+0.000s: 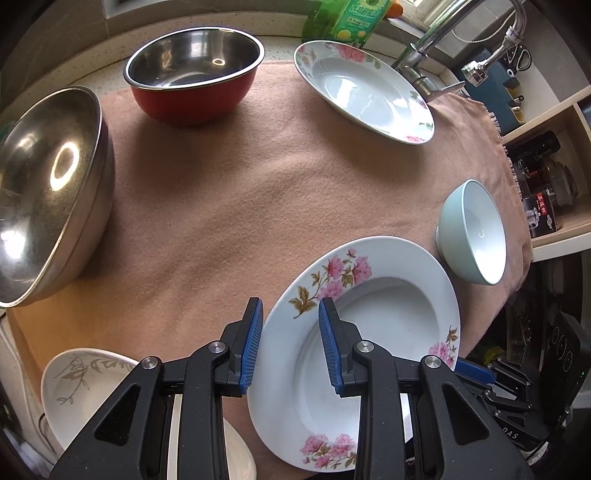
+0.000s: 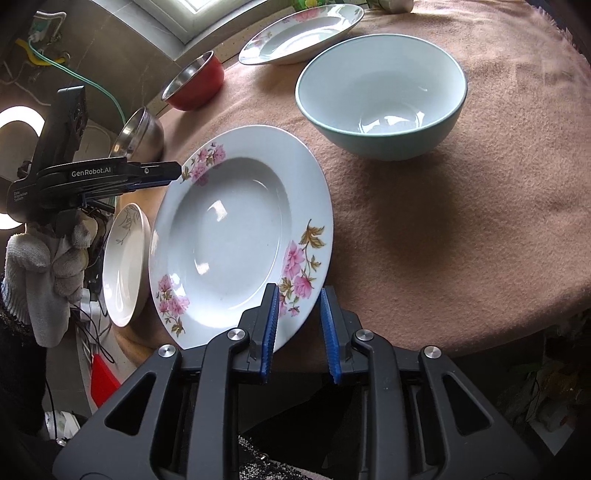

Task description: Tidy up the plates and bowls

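A floral deep plate lies near the front edge of the brown cloth. My left gripper is open, its jaws straddling the plate's left rim; it shows side-on in the right wrist view. My right gripper is open around the plate's near rim, with its tip showing in the left wrist view. A pale green bowl stands beside the plate. A second floral plate lies at the back.
A red steel-lined bowl and a large steel bowl stand on the cloth's left side. A white leaf-pattern dish sits at the edge. A tap and shelves stand right.
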### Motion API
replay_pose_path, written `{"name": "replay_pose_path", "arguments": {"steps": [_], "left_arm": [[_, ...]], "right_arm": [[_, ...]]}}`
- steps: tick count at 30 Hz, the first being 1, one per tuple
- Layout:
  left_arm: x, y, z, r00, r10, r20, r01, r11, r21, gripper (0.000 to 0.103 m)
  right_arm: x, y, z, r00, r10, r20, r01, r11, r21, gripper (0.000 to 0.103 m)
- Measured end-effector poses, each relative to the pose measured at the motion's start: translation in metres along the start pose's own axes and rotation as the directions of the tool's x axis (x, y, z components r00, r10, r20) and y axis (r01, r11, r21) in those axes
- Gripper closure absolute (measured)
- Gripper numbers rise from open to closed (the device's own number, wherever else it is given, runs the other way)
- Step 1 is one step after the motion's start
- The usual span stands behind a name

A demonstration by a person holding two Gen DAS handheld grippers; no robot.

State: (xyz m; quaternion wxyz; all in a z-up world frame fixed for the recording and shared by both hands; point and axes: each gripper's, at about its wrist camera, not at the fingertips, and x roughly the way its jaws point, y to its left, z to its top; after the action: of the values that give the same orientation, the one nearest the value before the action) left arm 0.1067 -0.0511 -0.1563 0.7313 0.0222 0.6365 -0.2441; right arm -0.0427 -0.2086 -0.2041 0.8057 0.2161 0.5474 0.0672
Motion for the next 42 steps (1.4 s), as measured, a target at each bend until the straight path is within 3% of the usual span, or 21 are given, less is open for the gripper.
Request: {"name": "replay_pose_path", "arguments": {"steps": [9,17,19,20,24,30,36,40,42], "left_arm": [[-0.030,0.002,0.000,0.995,-0.036,0.088,0.037,0.999,-0.014,0.073],[-0.050,0.007,-0.008,0.987,-0.085,0.138,0.089,0.996,-0.027,0.073],[-0.055,0.008,-0.007,0.983,-0.098,0.153,0.104,0.994,-0.032,0.073],[-0.056,0.007,-0.006,0.982,-0.103,0.159,0.109,0.994,-0.031,0.073],[-0.059,0.003,0.000,0.977,-0.102,0.190,0.113,0.992,-0.052,0.073],[-0.053,-0.005,0.010,0.966,-0.100,0.240,0.141,0.977,-0.162,0.069],[-0.045,-0.023,0.023,0.947,-0.049,0.317,0.148,0.945,-0.293,0.068],[-0.030,-0.033,0.031,0.930,-0.050,0.363,0.200,0.899,-0.389,0.068],[-0.023,-0.038,0.036,0.926,-0.048,0.374,0.215,0.881,-0.421,0.068]], "right_arm": [[-0.027,0.018,0.003,0.997,-0.028,0.071,0.032,0.998,-0.055,0.077],[-0.070,0.030,0.029,0.983,-0.050,0.179,0.068,0.993,-0.095,0.076],[-0.081,0.029,0.042,0.977,-0.051,0.208,0.074,0.992,-0.105,0.065],[-0.086,0.029,0.048,0.973,-0.054,0.225,0.081,0.990,-0.113,0.054],[-0.102,0.021,0.078,0.961,-0.058,0.269,0.102,0.983,-0.152,0.050],[-0.102,-0.009,0.139,0.966,-0.011,0.258,0.068,0.974,-0.214,0.050],[-0.091,-0.043,0.201,0.983,0.028,0.183,0.028,0.956,-0.293,0.050],[-0.074,-0.056,0.231,0.989,0.037,0.140,0.016,0.934,-0.358,0.052],[-0.064,-0.058,0.244,0.992,0.036,0.118,0.013,0.921,-0.389,0.058]]}}
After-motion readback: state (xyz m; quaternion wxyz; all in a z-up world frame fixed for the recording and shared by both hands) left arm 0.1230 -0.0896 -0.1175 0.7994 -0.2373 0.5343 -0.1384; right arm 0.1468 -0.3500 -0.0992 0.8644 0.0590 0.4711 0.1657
